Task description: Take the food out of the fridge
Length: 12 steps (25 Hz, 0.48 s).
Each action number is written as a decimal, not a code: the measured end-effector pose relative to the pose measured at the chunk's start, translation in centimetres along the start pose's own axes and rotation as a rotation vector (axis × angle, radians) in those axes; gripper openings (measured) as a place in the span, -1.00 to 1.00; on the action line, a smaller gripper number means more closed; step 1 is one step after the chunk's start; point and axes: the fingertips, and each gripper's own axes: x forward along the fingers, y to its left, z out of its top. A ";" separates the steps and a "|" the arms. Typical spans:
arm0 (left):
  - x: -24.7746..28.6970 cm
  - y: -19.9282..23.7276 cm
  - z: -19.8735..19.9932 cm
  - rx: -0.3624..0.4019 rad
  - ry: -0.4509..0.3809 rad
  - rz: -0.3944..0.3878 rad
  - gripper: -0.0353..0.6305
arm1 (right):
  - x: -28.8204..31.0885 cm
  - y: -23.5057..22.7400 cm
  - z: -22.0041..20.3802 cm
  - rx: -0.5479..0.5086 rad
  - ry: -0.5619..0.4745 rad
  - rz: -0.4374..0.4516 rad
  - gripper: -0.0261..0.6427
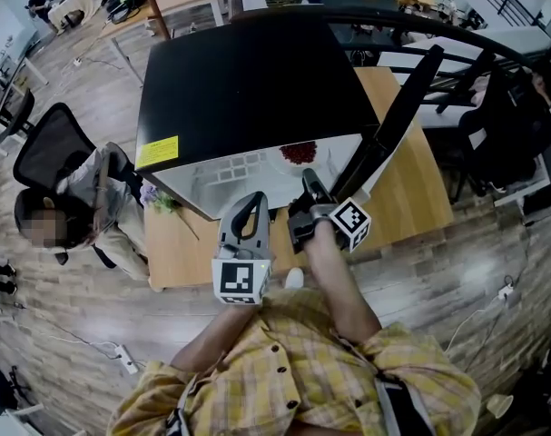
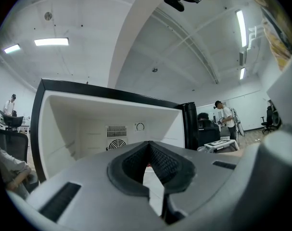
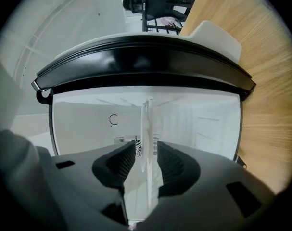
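A black fridge [image 1: 248, 80] is set on a wooden counter [image 1: 411, 180], with its door [image 1: 398, 116] swung open. Only in the head view is the food [image 1: 299, 153] seen: a red heap well inside the white cabinet, apart from both grippers, which are held at the fridge's front edge. In the left gripper view the fingers of the left gripper [image 2: 148, 144] are seen closed together at their tips with nothing held, and a round vent [image 2: 117, 142] is shown on the back wall. The right gripper view is turned sideways. There the fingers of the right gripper [image 3: 146, 146] are kept apart, and a thin white edge [image 3: 148, 117] is seen between them; whether it is shelf or plate cannot be told. A seated person [image 1: 84, 198] is shown beside the counter in the head view.
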 end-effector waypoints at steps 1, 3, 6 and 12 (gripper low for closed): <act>0.1 0.1 0.0 -0.003 0.000 0.002 -0.87 | 0.2 -0.1 0.0 0.006 -0.002 -0.005 -0.52; 0.3 0.1 0.0 -0.005 0.000 0.003 -0.87 | 0.4 -0.2 0.0 0.013 -0.004 -0.015 -0.55; 0.6 -0.1 0.0 -0.004 0.003 0.000 -0.87 | 0.8 -0.5 0.1 0.014 -0.002 -0.022 -0.60; 0.8 -0.1 -0.3 -0.016 0.006 -0.007 -0.87 | 1.0 0.0 0.4 0.015 -0.027 -0.015 -0.83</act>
